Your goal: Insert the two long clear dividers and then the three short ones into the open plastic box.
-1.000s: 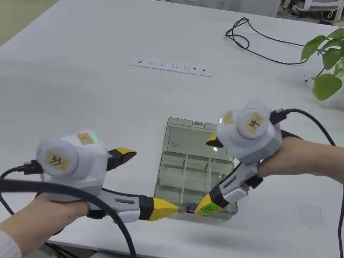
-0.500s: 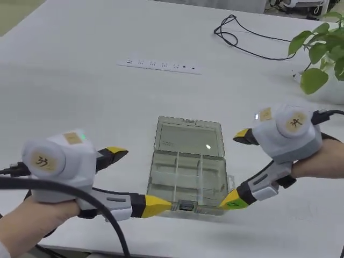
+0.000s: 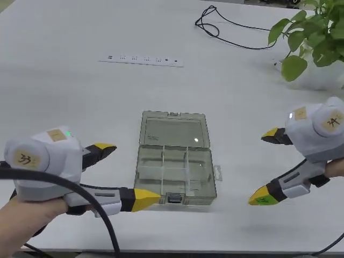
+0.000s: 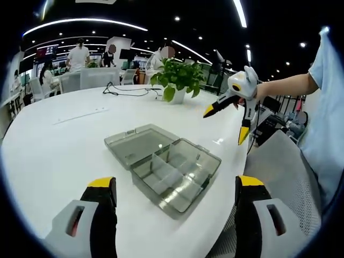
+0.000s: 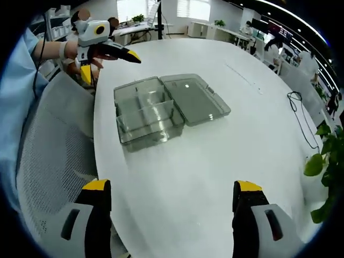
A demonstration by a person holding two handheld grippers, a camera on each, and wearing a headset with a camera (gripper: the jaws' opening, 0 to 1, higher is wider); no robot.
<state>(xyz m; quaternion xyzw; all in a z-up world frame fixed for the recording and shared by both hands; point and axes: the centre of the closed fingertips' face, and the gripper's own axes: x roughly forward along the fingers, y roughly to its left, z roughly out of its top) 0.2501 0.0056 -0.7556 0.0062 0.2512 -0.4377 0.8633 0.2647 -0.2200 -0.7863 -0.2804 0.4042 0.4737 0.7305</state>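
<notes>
The clear plastic box [image 3: 176,177] lies open at the table's middle, its lid [image 3: 173,130] folded flat on the far side. Clear dividers [image 3: 173,167] stand inside and split it into compartments. My left gripper [image 3: 124,172] is open at the box's front left corner, one tip just beside the front wall. My right gripper [image 3: 263,167] is open to the right, well apart from the box. The left gripper view has the box [image 4: 174,172] ahead of the open left gripper [image 4: 176,185], with the right gripper [image 4: 224,127] beyond. The right gripper view shows the box [image 5: 148,115] and the left gripper [image 5: 111,70].
A white power strip [image 3: 141,59] lies on the far side of the white table [image 3: 64,97]. A black cable [image 3: 226,24] and a potted plant [image 3: 309,32] sit at the back right. A grey mesh chair [image 5: 54,150] stands by the table's near edge.
My right gripper has drawn away to the right from the box's front edge. The left gripper stays at the front left corner. The head camera has shifted.
</notes>
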